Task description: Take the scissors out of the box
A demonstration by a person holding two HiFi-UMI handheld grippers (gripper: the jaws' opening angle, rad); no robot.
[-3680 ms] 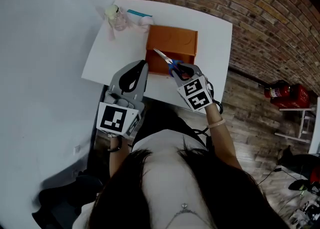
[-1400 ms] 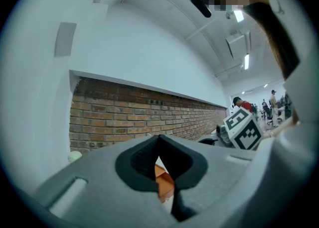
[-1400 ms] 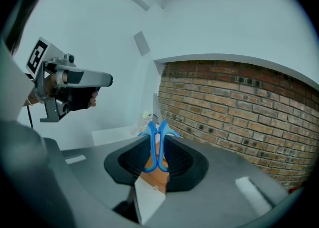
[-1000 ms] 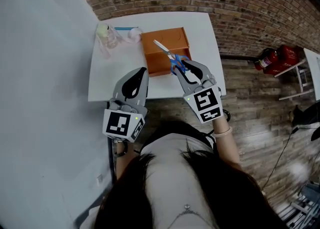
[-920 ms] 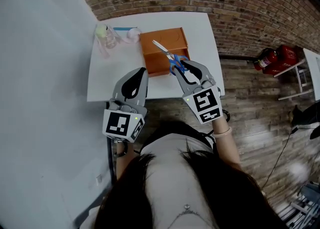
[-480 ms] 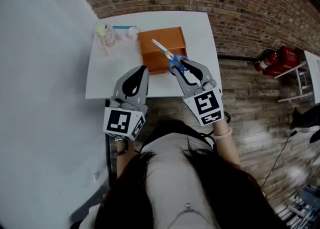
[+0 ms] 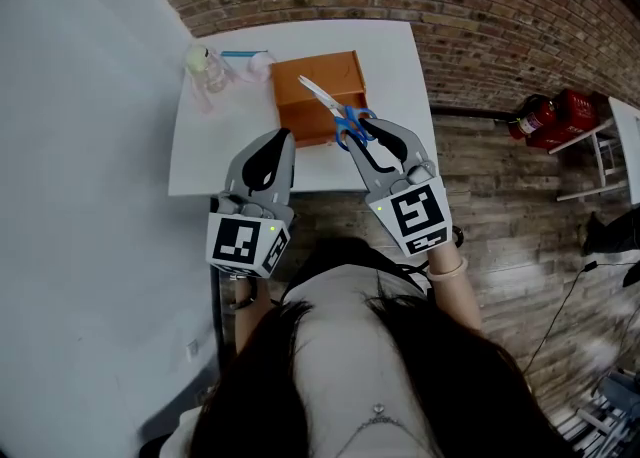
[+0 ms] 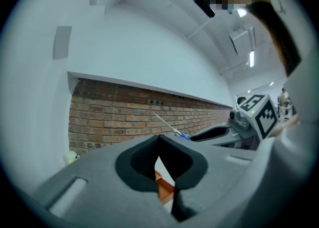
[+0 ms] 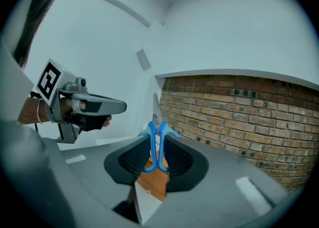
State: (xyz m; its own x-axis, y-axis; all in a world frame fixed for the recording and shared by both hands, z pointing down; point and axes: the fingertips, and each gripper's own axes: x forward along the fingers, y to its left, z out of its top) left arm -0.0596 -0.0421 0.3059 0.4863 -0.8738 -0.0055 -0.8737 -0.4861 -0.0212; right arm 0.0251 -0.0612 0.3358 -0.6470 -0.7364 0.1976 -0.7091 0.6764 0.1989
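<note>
In the head view the right gripper [image 7: 366, 138] has lifted the scissors [image 7: 335, 116] a little higher above the orange box [image 7: 330, 71] on the table [image 7: 400, 76], so they look clear of it, the left gripper view shows the left gripper [image 8: 159, 148] with jaws closed and empty, and only the right gripper view shows jaws pinching the blue handles.

Our left tongs [image 7: 286, 134] and right tongs [image 7: 368, 136] are matte grey shells, with black ribbed pads [image 9: 131, 157] lining the hollow. Each carries a cube of black-and-white square markers. The left cube [image 7: 243, 242] shows a small green light [image 7: 272, 230]. We wear a light top [image 7: 335, 321], a pale wristband [image 7: 447, 268] and a small pendant [image 7: 378, 410].
</note>
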